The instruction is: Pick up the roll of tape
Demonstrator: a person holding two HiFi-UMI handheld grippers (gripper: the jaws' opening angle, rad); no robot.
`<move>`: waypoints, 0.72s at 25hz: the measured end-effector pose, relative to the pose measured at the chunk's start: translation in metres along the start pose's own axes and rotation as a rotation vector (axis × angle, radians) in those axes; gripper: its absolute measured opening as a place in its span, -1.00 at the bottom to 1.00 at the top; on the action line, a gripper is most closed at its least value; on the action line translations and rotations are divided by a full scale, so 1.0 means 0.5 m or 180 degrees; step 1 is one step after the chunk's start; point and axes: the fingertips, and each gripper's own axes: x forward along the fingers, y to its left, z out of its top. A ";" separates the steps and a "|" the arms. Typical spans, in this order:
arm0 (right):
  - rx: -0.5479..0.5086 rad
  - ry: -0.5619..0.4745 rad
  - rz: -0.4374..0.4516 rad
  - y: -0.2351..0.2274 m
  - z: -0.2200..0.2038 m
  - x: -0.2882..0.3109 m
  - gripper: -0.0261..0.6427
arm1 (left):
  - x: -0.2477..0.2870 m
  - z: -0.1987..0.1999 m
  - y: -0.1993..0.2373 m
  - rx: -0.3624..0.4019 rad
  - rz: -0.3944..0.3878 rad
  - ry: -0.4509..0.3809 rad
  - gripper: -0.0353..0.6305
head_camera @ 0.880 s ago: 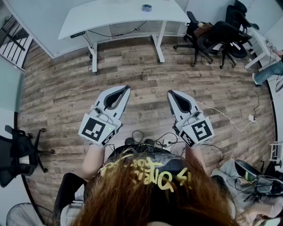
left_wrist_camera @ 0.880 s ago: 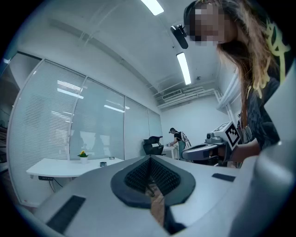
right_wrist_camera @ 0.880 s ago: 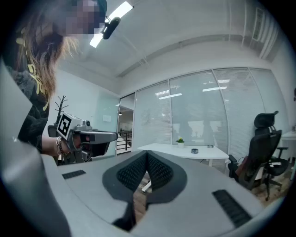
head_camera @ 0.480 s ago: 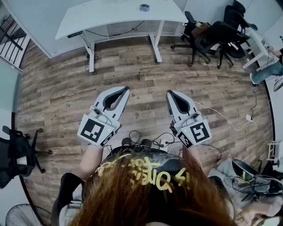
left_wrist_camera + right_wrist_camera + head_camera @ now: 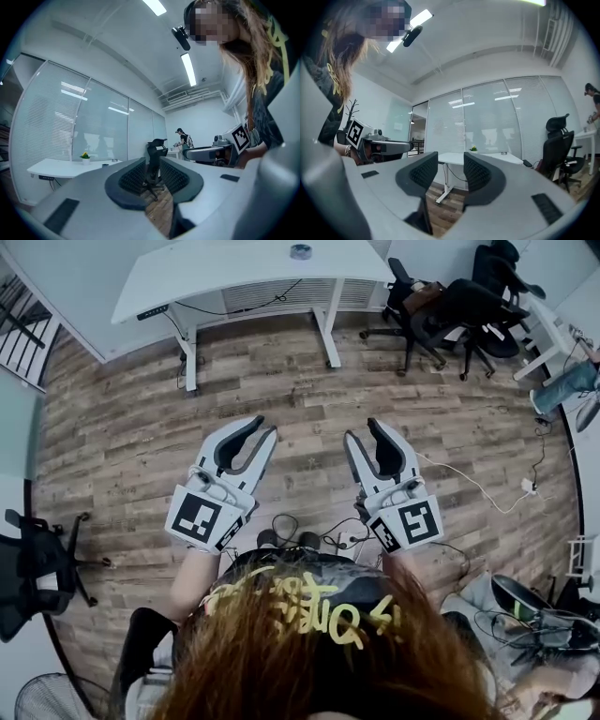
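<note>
The roll of tape (image 5: 300, 251) is a small dark ring lying on the white desk (image 5: 234, 273) at the far end of the room. Both grippers are held level over the wooden floor, well short of the desk and pointing toward it. My left gripper (image 5: 262, 426) has its jaws a narrow gap apart with nothing between them; in the left gripper view (image 5: 152, 168) only a distant chair shows through the gap. My right gripper (image 5: 364, 430) stands open wider and empty, and in its own view the right gripper (image 5: 451, 171) frames the white desk (image 5: 492, 158).
Black office chairs (image 5: 450, 310) crowd the desk's right end, and another chair (image 5: 37, 568) stands at the left. A white cable (image 5: 469, 486) runs across the floor on the right. A person (image 5: 183, 139) stands far off in the left gripper view.
The right gripper's jaws have spread apart from a nearly closed stance. Both grippers sit slightly higher in the head view; the left jaws look the same.
</note>
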 end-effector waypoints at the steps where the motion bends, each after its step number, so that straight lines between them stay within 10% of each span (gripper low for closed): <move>1: 0.0001 -0.0017 -0.0033 -0.004 0.001 -0.001 -0.45 | -0.001 0.000 0.003 -0.0023 0.0034 0.0000 -0.57; 7: 0.0003 -0.0020 -0.0100 -0.025 -0.005 -0.014 -0.27 | -0.008 -0.016 0.021 -0.0067 0.0248 0.0070 -0.06; 18: -0.0011 0.0025 -0.0035 -0.081 -0.031 -0.062 -0.21 | 0.021 -0.008 -0.019 0.0044 0.0418 0.0048 0.14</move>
